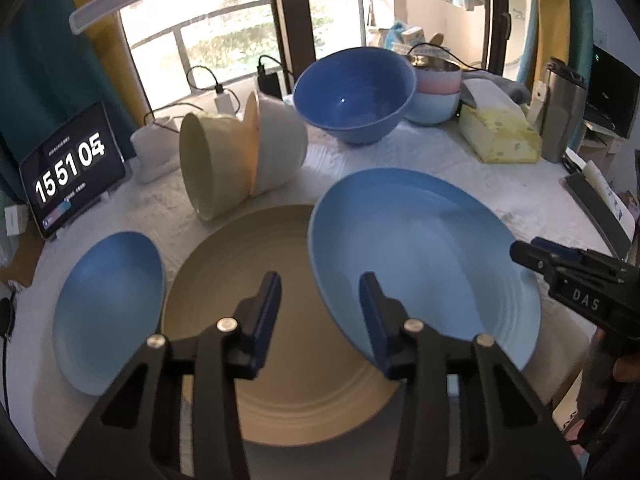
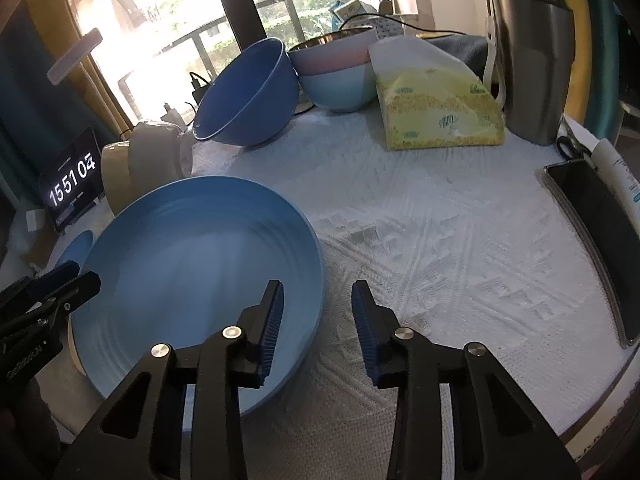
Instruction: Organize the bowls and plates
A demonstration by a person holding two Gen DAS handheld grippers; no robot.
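Both claws wide and empty, left claw [image 1: 320, 292] over the beige plate [image 1: 280, 320], right claw [image 2: 318, 304] straddling the light-blue plate [image 2: 192, 256] rim near-left on the tabletop [image 2: 440, 240]; you're mid plate-stacking, next pinch that rim.

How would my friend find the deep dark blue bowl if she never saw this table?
Look to the back of the white table, by the window. The dark blue bowl stands there tilted, between the tipped-over cream cups and a pink-and-pale-blue bowl stack. It is the only deep, dark blue one; the other blue dishes are shallow plates nearer the front.
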